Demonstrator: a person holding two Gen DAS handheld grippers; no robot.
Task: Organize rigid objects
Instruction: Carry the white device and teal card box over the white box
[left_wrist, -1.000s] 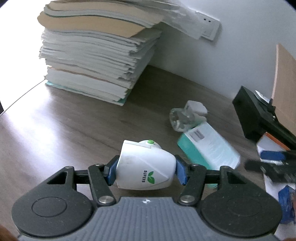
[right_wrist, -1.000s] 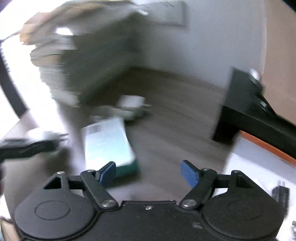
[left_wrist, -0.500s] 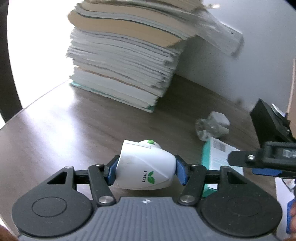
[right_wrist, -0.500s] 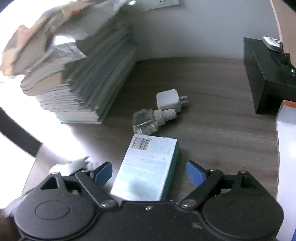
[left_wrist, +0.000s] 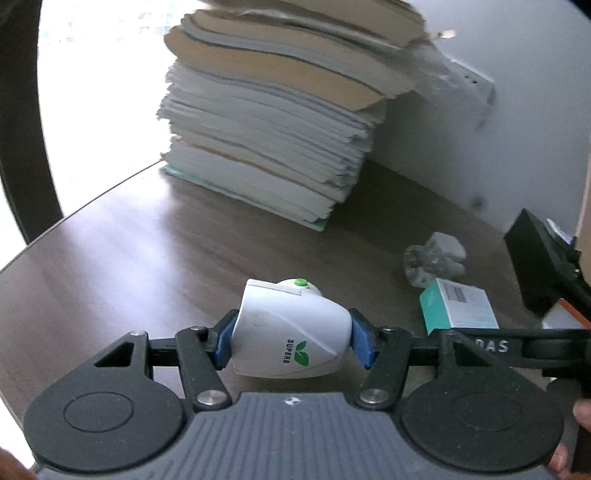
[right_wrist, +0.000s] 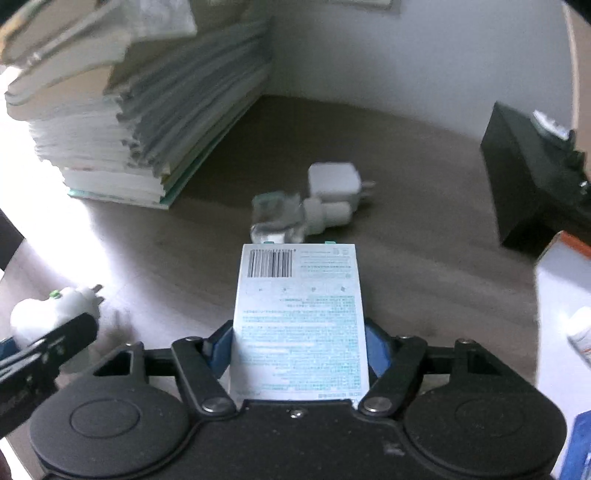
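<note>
In the left wrist view, the left gripper (left_wrist: 291, 341) pinches a white plug-in device (left_wrist: 291, 334) w/ a green button — both blue pads press its sides, above the brown table (left_wrist: 122, 258). Behind it stands a tall stack of papers (left_wrist: 273, 122). At right lies a teal box (left_wrist: 458, 308), near a white charger (left_wrist: 447, 249).

In the right wrist view, the right gripper (right_wrist: 299, 350) is closing its jaws on the teal box (right_wrist: 299, 317), barcode end pointing away; the pads sit at both its long edges. Just beyond the box lie a clear small bottle (right_wrist: 279, 218) & the white charger (right_wrist: 334, 181), touching each other. The left gripper's finger (right_wrist: 55, 345) shows at far left.
</note>
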